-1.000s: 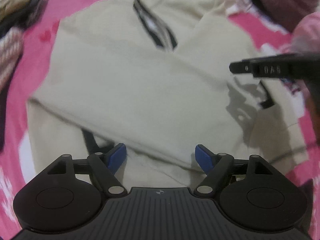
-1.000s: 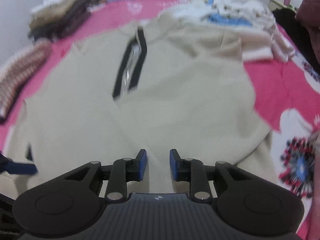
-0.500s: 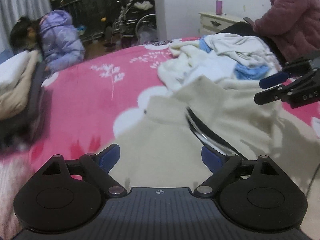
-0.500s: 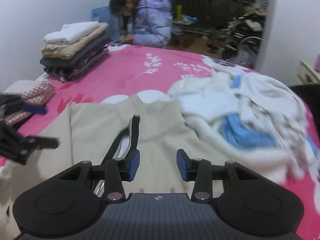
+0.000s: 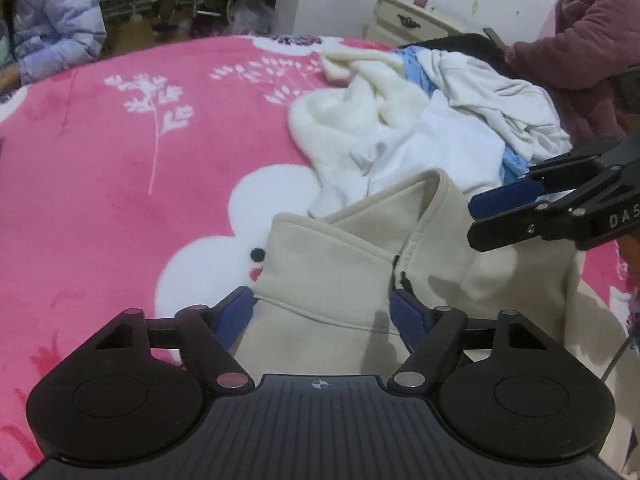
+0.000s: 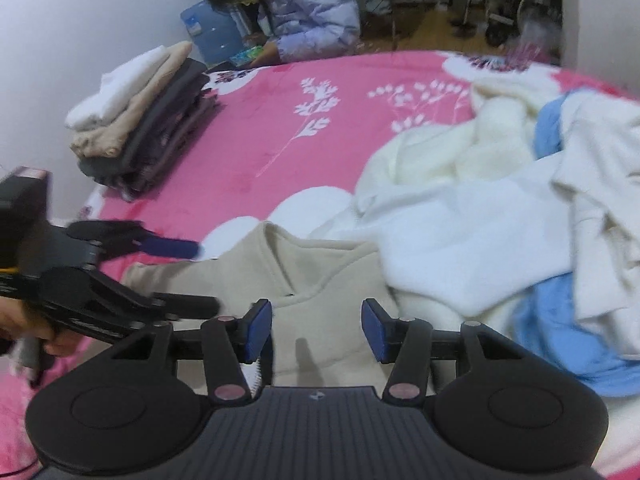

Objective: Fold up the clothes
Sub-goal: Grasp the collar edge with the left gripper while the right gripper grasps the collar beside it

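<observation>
Straddling the collar end of the beige top (image 5: 332,268), the left gripper (image 5: 324,314) has its jaws parted, one blue pad on either side of the collar band; the jaws have just been closing somewhat, but the pads do not visibly press the cloth, so nothing is gripped. The right gripper (image 6: 317,330) is likewise released: its jaws have just been opening, beige fabric lies between the pads, and no pinch shows. Both tools point down at the neck region, the right one near the zip opening. The beige top lies spread on the pink floral blanket (image 5: 120,168), its collar toward the far side and touching the heap of unfolded white and blue laundry (image 6: 500,208). A stack of folded clothes (image 6: 140,120) sits well apart at the left edge of the bed. A person in a lilac jacket (image 6: 308,12) and another in a maroon coat (image 5: 588,36) are beside the bed. Judgement: the pick-up at the collar is about to begin. Risks: a pad may catch only the top layer, so the garment opens rather than folds; the right gripper may snag the neighbouring white cloth, since the heap overlaps the shoulder; uneven closing of the two tools would skew the fold line.
</observation>
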### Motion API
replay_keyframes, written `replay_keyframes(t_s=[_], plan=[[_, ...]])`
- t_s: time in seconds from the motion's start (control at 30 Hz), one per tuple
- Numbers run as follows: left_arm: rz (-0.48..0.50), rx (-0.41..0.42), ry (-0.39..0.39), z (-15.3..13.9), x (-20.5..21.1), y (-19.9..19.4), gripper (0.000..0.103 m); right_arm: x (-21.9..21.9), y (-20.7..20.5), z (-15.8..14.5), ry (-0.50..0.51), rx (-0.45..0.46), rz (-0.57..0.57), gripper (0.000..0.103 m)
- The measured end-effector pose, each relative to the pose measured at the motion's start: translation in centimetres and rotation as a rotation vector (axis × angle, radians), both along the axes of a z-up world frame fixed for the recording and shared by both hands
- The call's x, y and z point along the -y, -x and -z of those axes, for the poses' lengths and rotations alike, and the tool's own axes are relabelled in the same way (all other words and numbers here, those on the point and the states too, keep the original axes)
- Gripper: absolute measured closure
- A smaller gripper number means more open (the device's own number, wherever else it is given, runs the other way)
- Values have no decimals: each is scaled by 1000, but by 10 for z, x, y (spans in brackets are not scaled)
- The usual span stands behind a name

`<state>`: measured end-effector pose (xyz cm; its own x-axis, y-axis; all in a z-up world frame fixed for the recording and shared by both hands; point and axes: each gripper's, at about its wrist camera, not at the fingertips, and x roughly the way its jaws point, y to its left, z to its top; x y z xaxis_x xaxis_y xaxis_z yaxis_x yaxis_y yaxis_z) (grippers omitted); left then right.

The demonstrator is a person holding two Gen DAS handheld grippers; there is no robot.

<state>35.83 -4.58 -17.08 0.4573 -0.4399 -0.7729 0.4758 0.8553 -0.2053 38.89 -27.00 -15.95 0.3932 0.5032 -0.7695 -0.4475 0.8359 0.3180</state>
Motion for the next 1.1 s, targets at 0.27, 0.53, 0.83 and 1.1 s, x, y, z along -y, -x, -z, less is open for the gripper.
replay_keyframes(t_s=[0.27,0.53,0.83,1.1], plan=[[-108,-7,-4,8,-3,-10,70,-21,-16,15,47,-54,-8,85],[-93,106,-22,-32,-3,20,90,-25,13,-20,5,27,-7,103],[-34,184,-82,-46,19,44,91,-9,28,-39,60,104,71,73],[-100,145,-93,-32,14,29,91,-15,-16,4,202,30,71,49]])
